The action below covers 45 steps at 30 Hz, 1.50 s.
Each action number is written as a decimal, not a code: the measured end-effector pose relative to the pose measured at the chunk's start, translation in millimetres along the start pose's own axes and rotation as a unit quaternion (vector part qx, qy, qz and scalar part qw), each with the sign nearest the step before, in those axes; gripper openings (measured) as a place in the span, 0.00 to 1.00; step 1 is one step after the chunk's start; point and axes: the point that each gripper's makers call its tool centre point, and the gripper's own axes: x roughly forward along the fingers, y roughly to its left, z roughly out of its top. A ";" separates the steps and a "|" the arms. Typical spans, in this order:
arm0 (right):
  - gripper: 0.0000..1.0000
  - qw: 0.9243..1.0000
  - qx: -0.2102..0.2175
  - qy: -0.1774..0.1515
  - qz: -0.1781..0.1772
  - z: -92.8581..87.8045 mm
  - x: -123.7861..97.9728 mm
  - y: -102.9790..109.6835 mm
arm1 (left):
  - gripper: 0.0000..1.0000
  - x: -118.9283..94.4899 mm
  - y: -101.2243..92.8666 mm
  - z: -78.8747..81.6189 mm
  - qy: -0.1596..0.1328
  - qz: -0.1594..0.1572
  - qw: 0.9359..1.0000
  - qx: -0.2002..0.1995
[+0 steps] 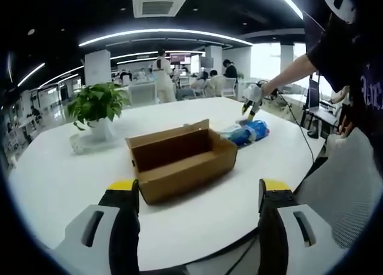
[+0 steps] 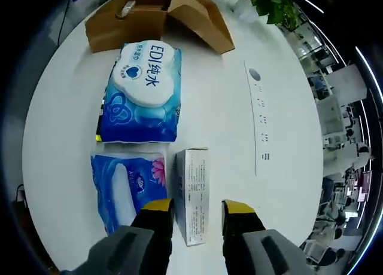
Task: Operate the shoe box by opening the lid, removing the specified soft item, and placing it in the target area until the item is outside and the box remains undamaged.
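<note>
The brown cardboard shoe box (image 1: 179,158) stands on the white round table (image 1: 60,179) with its lid folded back and its inside in shadow. My left gripper (image 1: 198,191) hovers open at the near table edge, short of the box. Beyond the box lie the blue soft packs (image 1: 248,133), with my right gripper (image 1: 251,104) held just above them. From above, a large blue tissue pack (image 2: 140,92), a smaller blue pack (image 2: 122,191) and a white carton (image 2: 192,194) lie side by side. My right gripper (image 2: 197,210) is open over the carton. The box (image 2: 158,15) sits beyond.
A potted plant (image 1: 99,104) stands left of the box, towards the back. A white strip with dark marks (image 2: 258,116) lies on the table (image 2: 287,185) right of the packs. The person's body is at the right table edge. Desks and people fill the room behind.
</note>
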 end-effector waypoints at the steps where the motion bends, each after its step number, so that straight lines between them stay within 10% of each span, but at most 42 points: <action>1: 0.29 1.000 0.006 -0.002 -0.003 0.6 -2.5 -1.7 | 0.80 0.2 -0.2 -0.2 0.000 -0.001 1.000 -0.003; 15: 0.54 0.993 0.117 -0.022 -0.014 12.0 -34.6 4.5 | 0.82 0.4 -2.5 -3.9 0.009 -0.009 1.000 0.004; 34: 0.84 0.952 0.295 -0.084 -0.016 48.0 -65.4 50.3 | 0.87 1.6 -4.4 -18.7 0.048 -0.015 0.999 0.015; 45: 0.99 0.932 0.330 -0.136 -0.058 69.5 -89.9 78.9 | 0.88 1.1 -9.7 -14.7 0.039 -0.024 0.999 0.022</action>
